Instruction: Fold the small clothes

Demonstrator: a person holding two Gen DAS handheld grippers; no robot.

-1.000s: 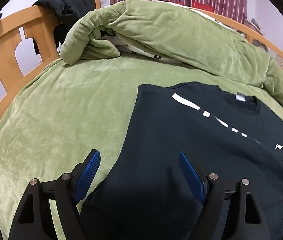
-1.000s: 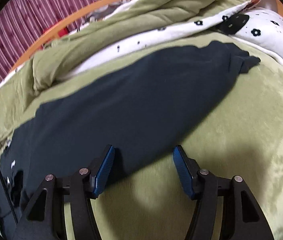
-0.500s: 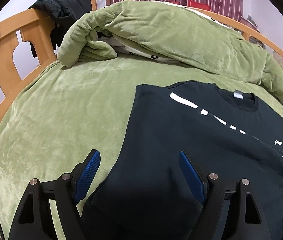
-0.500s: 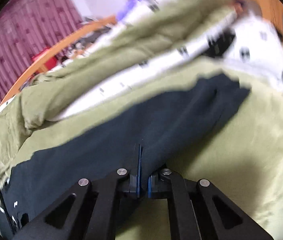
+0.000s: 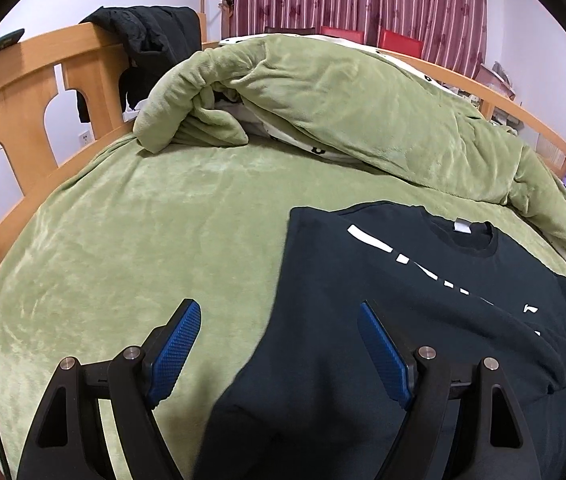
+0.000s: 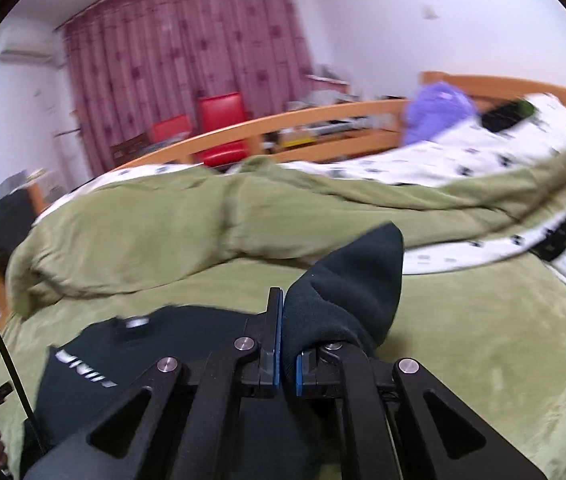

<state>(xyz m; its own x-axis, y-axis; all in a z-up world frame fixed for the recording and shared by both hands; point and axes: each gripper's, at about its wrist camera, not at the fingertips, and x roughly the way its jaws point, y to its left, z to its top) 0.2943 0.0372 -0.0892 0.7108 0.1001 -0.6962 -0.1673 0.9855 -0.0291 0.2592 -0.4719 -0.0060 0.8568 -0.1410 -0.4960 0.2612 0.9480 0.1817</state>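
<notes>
A black T-shirt [image 5: 383, 300] with white print lies on the green bedspread [image 5: 143, 240]. My left gripper [image 5: 279, 352] is open just above its left edge, one blue pad over the bedspread and one over the shirt. My right gripper [image 6: 286, 340] is shut on a fold of the black T-shirt [image 6: 347, 280] and holds it lifted above the bed. The rest of the shirt with its print [image 6: 83, 364] lies to the lower left in the right wrist view.
A bunched green duvet [image 5: 343, 108] with white patterned lining [image 6: 483, 164] lies along the far side of the bed. A wooden bed frame [image 5: 23, 92] with a black jacket [image 5: 147, 36] over it stands at left. Red chairs [image 6: 219, 124] and curtains are behind.
My right gripper shut on the shirt's edge and lifted it up and toward the shirt's body. My left gripper stayed open and rose slightly.
</notes>
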